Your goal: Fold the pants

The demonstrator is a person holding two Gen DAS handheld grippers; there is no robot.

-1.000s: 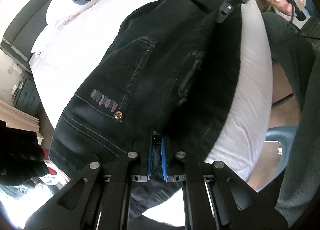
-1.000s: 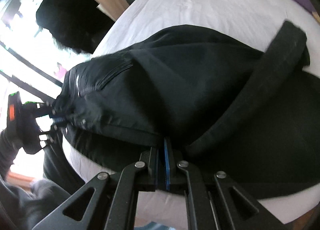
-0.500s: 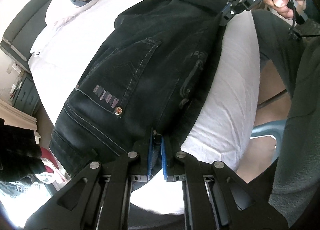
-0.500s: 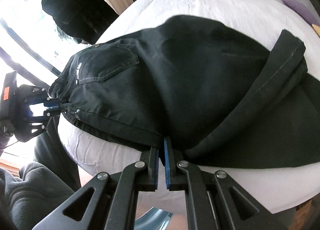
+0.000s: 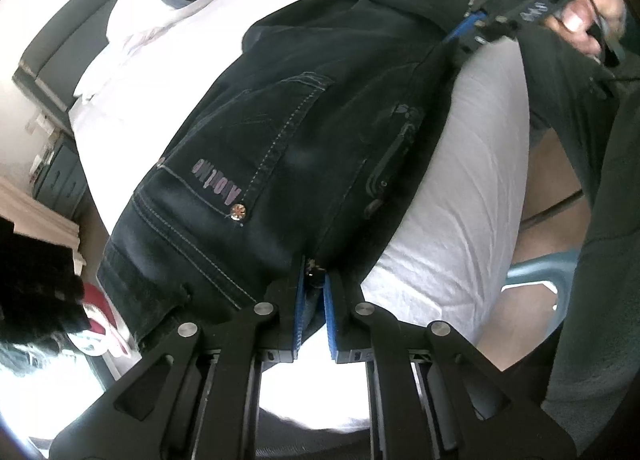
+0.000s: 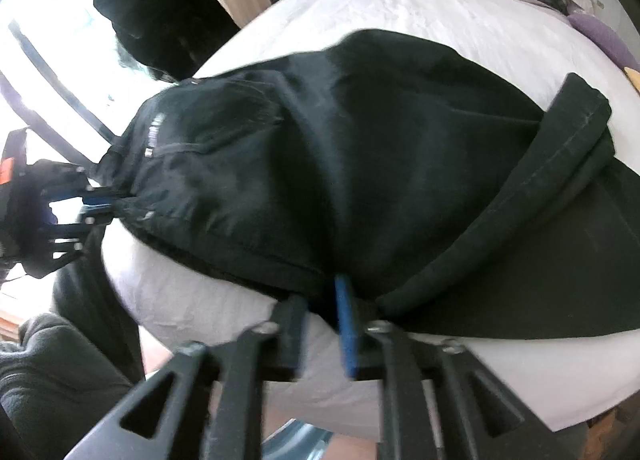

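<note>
1. Left wrist view: left gripper is clamped on the waistband edge of the black pants, which lie folded lengthwise across the white bed. The right gripper shows far right.
2. Right wrist view: right gripper jaws have just been opening and stand apart, with pants fabric between them but not pinched.
3. Judgement: release both only once the fabric lies flat, then draw back clear so the near edge isn't dragged.
</note>
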